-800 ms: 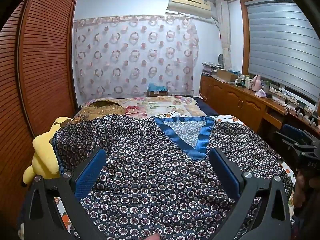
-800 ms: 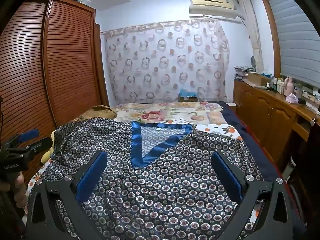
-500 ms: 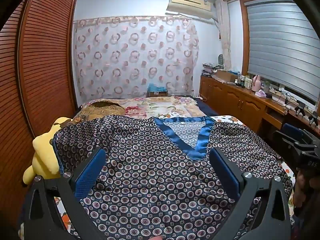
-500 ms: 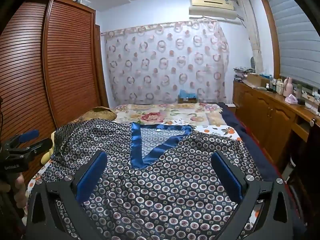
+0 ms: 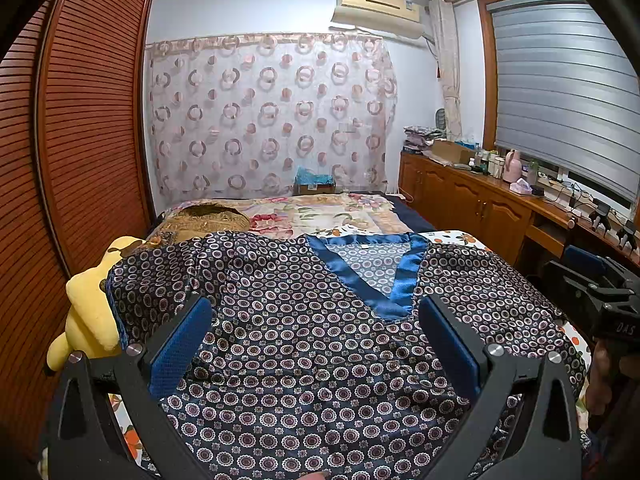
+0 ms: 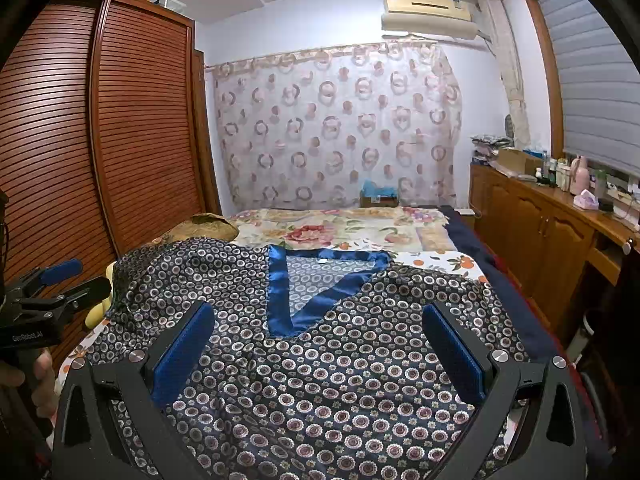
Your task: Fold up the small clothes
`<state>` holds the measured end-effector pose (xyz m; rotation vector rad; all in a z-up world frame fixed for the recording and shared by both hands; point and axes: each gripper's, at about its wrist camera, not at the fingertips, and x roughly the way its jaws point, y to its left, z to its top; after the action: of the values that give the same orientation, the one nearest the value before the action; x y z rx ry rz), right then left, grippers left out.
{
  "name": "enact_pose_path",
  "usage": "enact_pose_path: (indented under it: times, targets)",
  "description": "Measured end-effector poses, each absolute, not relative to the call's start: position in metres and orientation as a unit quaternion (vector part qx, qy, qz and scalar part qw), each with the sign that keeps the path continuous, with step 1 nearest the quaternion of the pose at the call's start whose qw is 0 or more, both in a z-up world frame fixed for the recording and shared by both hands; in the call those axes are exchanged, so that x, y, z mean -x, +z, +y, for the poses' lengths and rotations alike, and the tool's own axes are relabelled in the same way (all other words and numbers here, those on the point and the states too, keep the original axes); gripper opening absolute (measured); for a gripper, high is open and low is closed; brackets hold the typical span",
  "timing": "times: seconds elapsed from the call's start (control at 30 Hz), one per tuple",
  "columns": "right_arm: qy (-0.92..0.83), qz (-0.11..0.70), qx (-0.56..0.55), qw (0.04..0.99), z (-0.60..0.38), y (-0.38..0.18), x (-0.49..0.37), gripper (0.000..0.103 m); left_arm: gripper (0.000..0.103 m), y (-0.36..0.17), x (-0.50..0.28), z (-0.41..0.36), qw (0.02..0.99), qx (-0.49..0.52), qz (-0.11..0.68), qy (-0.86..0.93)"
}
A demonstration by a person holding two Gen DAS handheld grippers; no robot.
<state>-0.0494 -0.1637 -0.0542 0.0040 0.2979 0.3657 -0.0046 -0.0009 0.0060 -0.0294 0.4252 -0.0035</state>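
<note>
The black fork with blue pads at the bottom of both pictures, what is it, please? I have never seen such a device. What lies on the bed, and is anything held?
Each fork is a hand-held gripper; a person carries one in each hand, with a camera looking along its jaws. One picture comes from the left gripper, the other from the right gripper. Both stand open and hold nothing. A dark patterned V-neck top with blue satin trim lies spread on the bed, unfolded. A yellow plush toy sits at its left edge.

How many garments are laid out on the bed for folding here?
1: the patterned top with blue V-neck trim, spread flat across the near half of the bed. Others may lie hidden beneath it.
</note>
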Motion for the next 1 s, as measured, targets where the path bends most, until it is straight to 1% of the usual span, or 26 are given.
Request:
enact_pose_path:
  times: [1.0]
  targets:
    - [0.185, 0.145, 0.0, 0.972, -0.1574, -0.056, 0.0468, 0.103, 0.103, 0.0075, 0.0062, -0.0024, 0.978, 0.014, 0.209, -0.003]
